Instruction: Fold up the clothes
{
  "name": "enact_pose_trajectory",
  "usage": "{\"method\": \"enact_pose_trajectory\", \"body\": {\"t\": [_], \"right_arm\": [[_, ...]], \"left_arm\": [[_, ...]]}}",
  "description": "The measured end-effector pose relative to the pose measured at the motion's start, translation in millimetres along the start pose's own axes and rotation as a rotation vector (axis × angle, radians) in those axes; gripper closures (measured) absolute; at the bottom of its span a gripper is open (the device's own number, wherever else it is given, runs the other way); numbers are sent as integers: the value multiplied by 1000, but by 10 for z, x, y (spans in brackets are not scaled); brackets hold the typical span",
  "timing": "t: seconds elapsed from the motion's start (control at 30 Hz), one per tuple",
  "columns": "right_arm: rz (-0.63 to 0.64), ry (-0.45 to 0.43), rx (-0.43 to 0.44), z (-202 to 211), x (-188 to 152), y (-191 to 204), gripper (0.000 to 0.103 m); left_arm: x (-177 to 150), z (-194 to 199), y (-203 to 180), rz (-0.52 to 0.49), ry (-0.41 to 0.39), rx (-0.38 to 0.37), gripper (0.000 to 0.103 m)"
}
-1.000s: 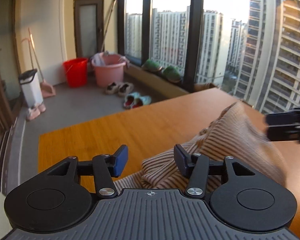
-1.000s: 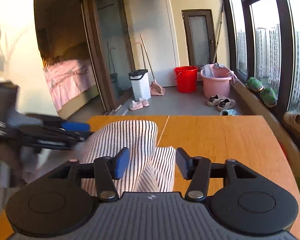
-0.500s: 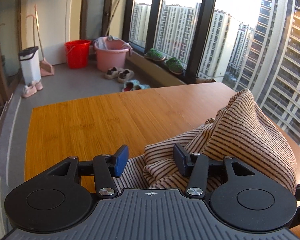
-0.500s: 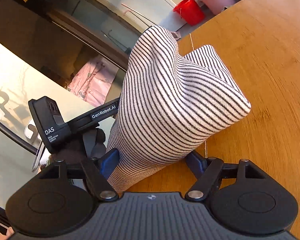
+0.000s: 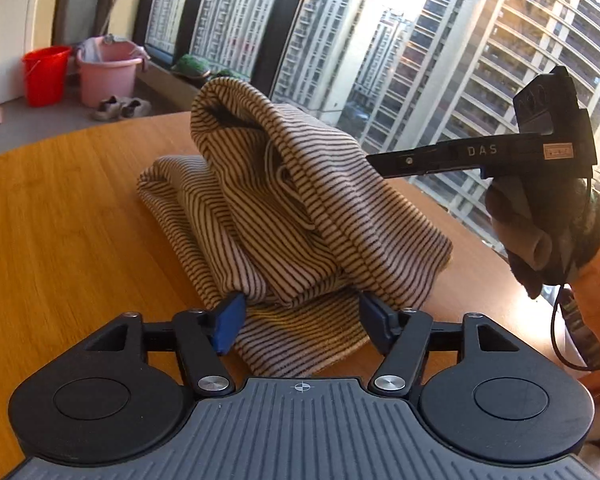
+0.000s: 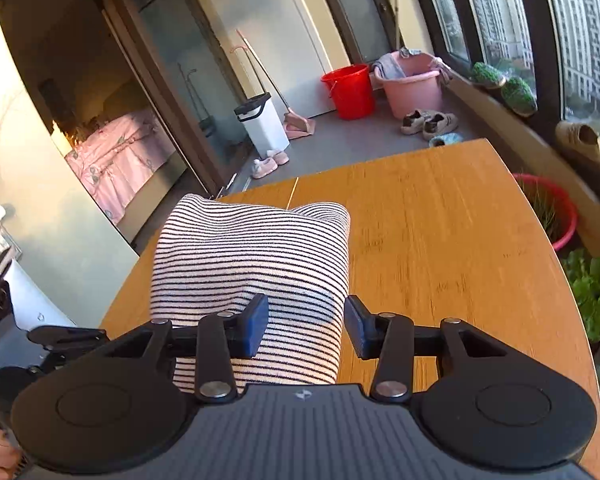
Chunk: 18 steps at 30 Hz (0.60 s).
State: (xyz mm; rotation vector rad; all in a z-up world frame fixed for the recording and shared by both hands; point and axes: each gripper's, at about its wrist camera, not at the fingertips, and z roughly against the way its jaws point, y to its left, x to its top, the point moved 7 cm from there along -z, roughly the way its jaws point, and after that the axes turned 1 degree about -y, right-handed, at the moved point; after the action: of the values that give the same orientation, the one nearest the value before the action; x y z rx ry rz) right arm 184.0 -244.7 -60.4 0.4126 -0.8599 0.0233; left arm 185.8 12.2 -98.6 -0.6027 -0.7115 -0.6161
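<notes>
With the striped garment (image 5: 284, 216) bunched on the wooden table (image 5: 60, 216), my left gripper (image 5: 300, 318) has just opened wide around its near fold while my right gripper (image 6: 302, 326) has just narrowed without pinching, so I'd square both edges before clamping.

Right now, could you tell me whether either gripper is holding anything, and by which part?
Neither grip is certain. The left gripper, its jaws just opening, straddles the folded striped garment at its near lower edge. The right gripper, its jaws just closing, has the near fold between them.
</notes>
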Motion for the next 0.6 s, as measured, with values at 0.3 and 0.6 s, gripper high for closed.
{"method": "enact_pose_trajectory", "body": {"t": [0.3, 0.6], "right_arm": [[500, -82, -166, -158, -162, 766, 58], [568, -78, 21, -26, -275, 1188, 35]], "left_arm": [[423, 49, 443, 271, -88, 47, 5], [186, -175, 453, 278, 36, 141, 4]]}}
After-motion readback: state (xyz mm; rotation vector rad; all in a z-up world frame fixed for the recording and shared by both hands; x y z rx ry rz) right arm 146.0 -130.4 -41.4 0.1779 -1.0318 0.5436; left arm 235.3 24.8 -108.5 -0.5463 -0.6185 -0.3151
